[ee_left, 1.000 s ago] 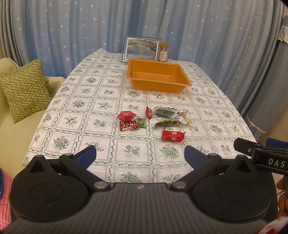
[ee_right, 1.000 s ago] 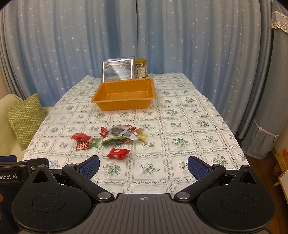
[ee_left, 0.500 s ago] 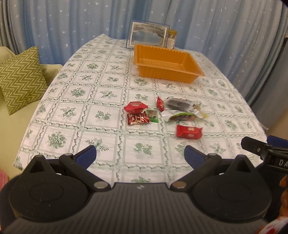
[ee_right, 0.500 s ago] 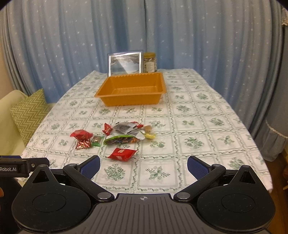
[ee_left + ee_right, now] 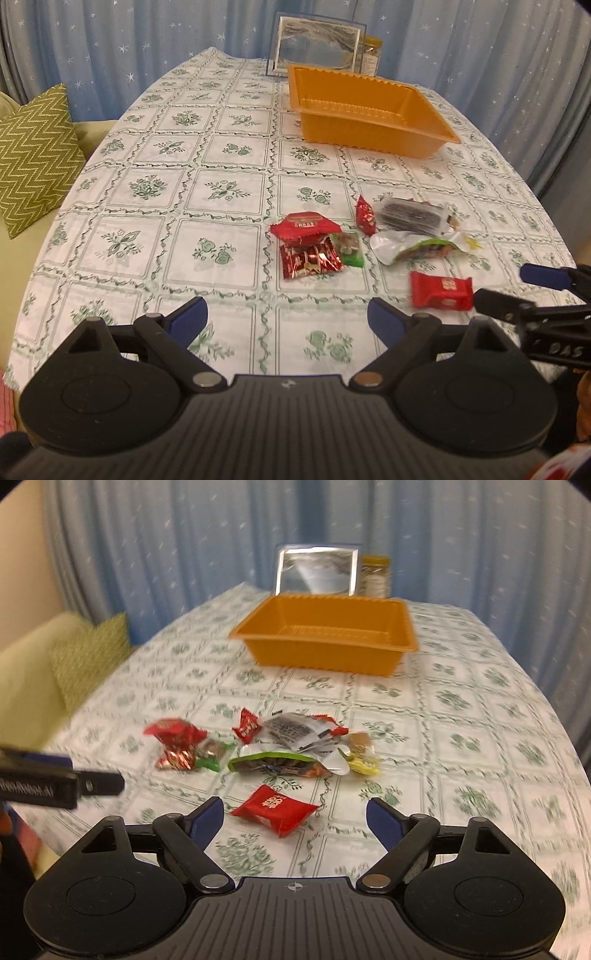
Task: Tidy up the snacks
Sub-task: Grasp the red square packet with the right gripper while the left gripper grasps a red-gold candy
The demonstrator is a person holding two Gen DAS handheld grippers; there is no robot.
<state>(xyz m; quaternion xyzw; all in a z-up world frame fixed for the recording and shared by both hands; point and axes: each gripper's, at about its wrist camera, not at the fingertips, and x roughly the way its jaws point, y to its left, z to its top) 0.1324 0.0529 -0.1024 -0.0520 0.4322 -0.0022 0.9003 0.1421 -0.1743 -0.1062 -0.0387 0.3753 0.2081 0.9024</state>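
Left gripper [image 5: 286, 321]: blue-tipped fingers spread wide, having just been closing a little; nothing between them, only tablecloth below. It hangs over the near edge of the table.

Right gripper [image 5: 294, 818]: fingers likewise spread and just narrowed slightly, gripping nothing. A flat red packet [image 5: 275, 809] lies on the cloth in the gap ahead of them, touched by neither pad. This view is blurred.

Snacks, one loose cluster mid-table:
- the flat red packet, nearest the grippers, apart from the rest;
- a silver-and-green pouch [image 5: 415, 248] lying flat;
- a clear bag with dark contents [image 5: 412, 220] just behind it;
- a small red wrapper [image 5: 365, 219] beside that bag;
- a puffed red packet [image 5: 306, 228] resting on a shiny red foil packet [image 5: 310, 261];
- a small green sachet [image 5: 349, 248] touching both;
- a yellow sweet [image 5: 364, 766] at the pouch's far end.

Orange tray [image 5: 428, 127]: beyond the cluster, well apart from it, nothing inside.

Behind the tray: a framed picture [image 5: 317, 48] standing upright, a jar [image 5: 370, 57] beside it.

Surroundings: floral tablecloth [image 5: 155, 184], starred blue curtain [image 5: 110, 44], a green zigzag cushion [image 5: 31, 155] on a pale sofa off the table's side.
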